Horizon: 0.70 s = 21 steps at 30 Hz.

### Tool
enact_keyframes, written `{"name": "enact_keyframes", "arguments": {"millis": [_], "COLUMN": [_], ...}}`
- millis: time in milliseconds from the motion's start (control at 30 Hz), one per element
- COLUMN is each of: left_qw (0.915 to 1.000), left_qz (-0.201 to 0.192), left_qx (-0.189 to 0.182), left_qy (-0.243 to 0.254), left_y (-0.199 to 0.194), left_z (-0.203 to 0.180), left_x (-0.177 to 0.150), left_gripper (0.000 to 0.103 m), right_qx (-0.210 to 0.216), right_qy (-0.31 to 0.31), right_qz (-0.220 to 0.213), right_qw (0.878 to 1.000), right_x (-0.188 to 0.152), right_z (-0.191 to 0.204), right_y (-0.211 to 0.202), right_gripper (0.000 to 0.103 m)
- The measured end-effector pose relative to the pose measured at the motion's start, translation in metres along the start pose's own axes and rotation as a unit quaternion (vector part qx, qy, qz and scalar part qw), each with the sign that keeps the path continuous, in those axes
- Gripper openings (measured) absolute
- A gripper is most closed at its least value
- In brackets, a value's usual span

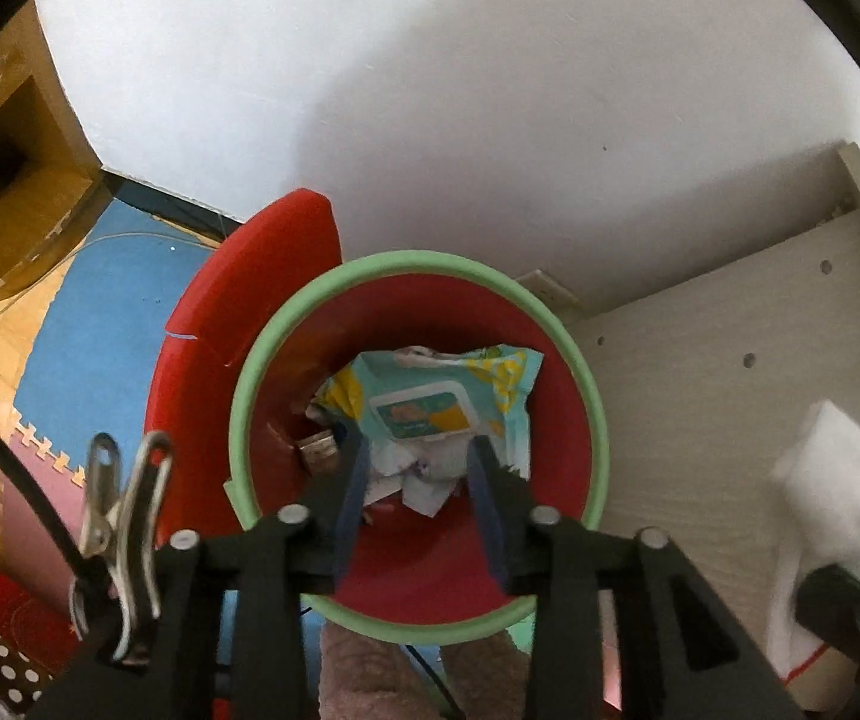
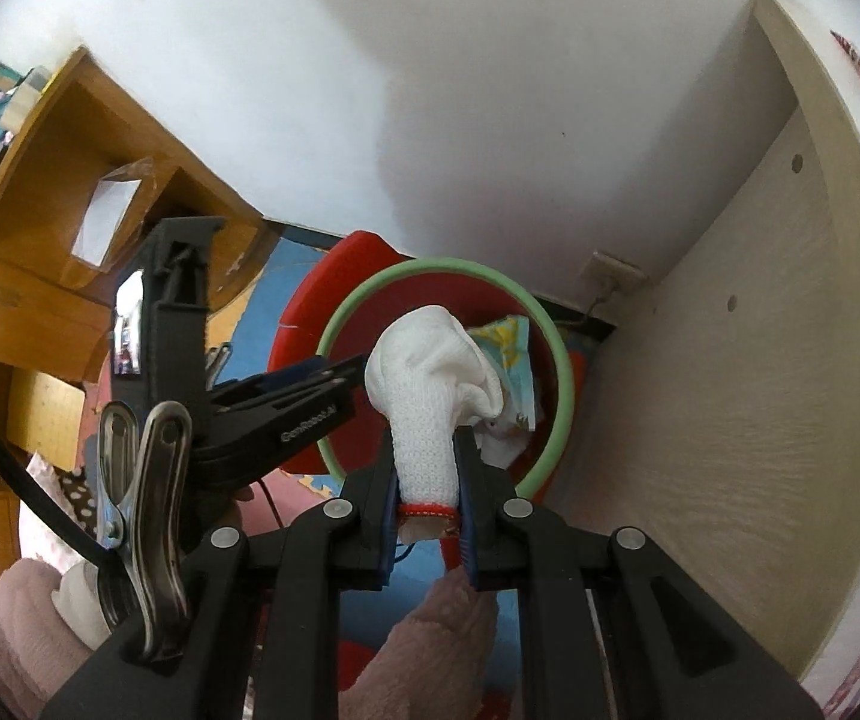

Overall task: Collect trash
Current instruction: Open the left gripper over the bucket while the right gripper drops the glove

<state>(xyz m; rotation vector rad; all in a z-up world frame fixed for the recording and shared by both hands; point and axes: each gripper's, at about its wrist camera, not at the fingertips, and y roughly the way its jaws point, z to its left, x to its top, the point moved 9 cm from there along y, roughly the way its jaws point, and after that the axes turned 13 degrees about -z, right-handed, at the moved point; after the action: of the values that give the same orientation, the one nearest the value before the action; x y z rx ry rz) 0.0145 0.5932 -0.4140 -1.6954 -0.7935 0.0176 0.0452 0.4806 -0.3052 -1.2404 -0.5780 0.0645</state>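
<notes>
White glove (image 2: 430, 408) clamped in right claw (image 2: 427, 480), above red bin (image 2: 550, 420).

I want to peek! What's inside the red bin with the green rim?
Inside the red bin lies a blue and yellow wipes pack on top of crumpled white paper scraps, with a small brownish scrap beside them. Whatever sits beneath the pack is covered.
</notes>
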Motion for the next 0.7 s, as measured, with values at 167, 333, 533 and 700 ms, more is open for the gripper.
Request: {"name": "enact_keyframes", "arguments": {"millis": [167, 333, 533, 700], "left_qw": [0.9999, 0.9997, 0.9997, 0.9996], "left_qz": [-0.003, -0.001, -0.006, -0.007], "left_qx": [0.014, 0.022, 0.024, 0.025], "left_qy": [0.006, 0.009, 0.004, -0.007], "left_y": [-0.007, -0.015, -0.024, -0.03], "left_z": [0.002, 0.005, 0.008, 0.012], "left_x": [0.003, 0.003, 0.004, 0.003], "left_gripper": [0.036, 0.036, 0.036, 0.036], "right_qx": [0.001, 0.003, 0.003, 0.009], "right_qy": [0.022, 0.028, 0.046, 0.044], "right_qz": [0.02, 0.035, 0.05, 0.038], "right_qw": [1.0, 0.999, 0.998, 0.998], "right_x": [0.0, -0.004, -0.01, -0.008], "right_z": [0.0, 0.003, 0.001, 0.004], "right_y": [0.012, 0.024, 0.038, 0.038], "right_gripper": [0.017, 0.017, 0.021, 0.041]}}
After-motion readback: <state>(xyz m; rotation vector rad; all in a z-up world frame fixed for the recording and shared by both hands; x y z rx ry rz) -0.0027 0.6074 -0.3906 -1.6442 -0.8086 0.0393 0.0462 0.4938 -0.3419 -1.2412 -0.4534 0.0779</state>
